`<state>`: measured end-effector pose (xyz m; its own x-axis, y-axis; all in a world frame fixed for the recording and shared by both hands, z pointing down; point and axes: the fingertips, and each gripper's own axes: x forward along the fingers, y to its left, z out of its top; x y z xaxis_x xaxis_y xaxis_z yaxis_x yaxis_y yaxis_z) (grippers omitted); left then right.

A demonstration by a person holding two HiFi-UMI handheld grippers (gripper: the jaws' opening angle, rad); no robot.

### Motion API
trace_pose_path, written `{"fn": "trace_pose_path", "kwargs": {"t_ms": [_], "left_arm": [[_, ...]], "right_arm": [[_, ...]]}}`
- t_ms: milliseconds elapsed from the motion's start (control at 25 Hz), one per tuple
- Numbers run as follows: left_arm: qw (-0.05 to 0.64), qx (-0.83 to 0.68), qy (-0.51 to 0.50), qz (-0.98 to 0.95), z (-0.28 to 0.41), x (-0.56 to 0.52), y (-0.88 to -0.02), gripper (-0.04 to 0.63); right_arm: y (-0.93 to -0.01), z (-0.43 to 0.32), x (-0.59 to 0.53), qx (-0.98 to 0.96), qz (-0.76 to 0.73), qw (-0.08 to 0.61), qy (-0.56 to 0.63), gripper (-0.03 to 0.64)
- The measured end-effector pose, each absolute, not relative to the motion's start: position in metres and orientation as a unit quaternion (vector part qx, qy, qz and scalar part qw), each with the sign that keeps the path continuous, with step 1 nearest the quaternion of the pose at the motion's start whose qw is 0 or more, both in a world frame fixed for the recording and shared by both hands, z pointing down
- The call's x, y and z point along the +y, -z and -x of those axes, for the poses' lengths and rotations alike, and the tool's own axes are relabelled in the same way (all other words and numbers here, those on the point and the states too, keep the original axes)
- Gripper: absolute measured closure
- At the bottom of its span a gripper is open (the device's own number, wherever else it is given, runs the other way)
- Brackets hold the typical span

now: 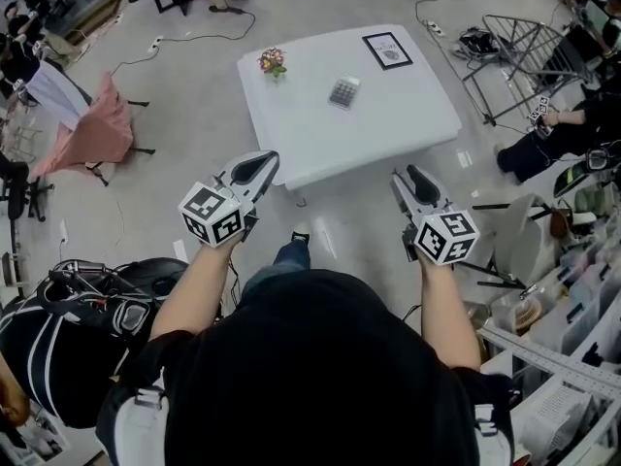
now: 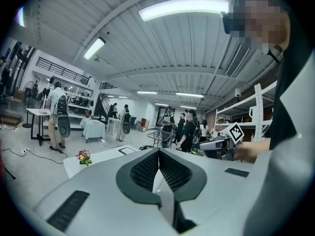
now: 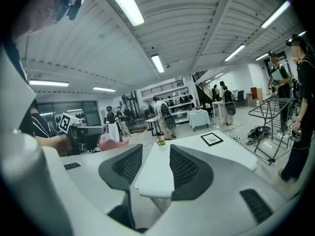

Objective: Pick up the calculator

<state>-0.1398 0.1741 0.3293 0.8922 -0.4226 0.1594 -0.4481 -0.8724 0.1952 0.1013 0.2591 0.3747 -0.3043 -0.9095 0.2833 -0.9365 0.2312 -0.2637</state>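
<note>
busy workshop floor, white table ahead with the calculator flat near its middle, well beyond both grippers, left gripper jaws closed on nothing, right gripper jaws wide and empty, likely readied to approach and grab it.

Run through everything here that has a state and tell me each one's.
left gripper: shut, empty.
right gripper: open, nothing between its jaws.
calculator: flat on the white table, untouched.
framed picture: lying flat, face up.
potted flowers: upright.
</note>
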Motion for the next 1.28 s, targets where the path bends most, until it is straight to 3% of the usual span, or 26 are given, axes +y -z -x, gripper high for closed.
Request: {"fn": "trace_pose_path", "kwargs": {"t_ms": [880, 1280], "left_arm": [[0.119, -0.136, -0.057, -0.982, 0.087, 0.006, -0.35, 0.575], [0.12, -0.115, -0.055, -0.985, 0.097, -0.051, -0.356, 0.575]], "right_arm": [[-0.378, -0.135, 0.128, -0.732, -0.648, 0.032, -0.207, 0.417], [-0.376, -0.121, 0.076, -0.723, -0.659, 0.034, -0.202, 0.417]]}}
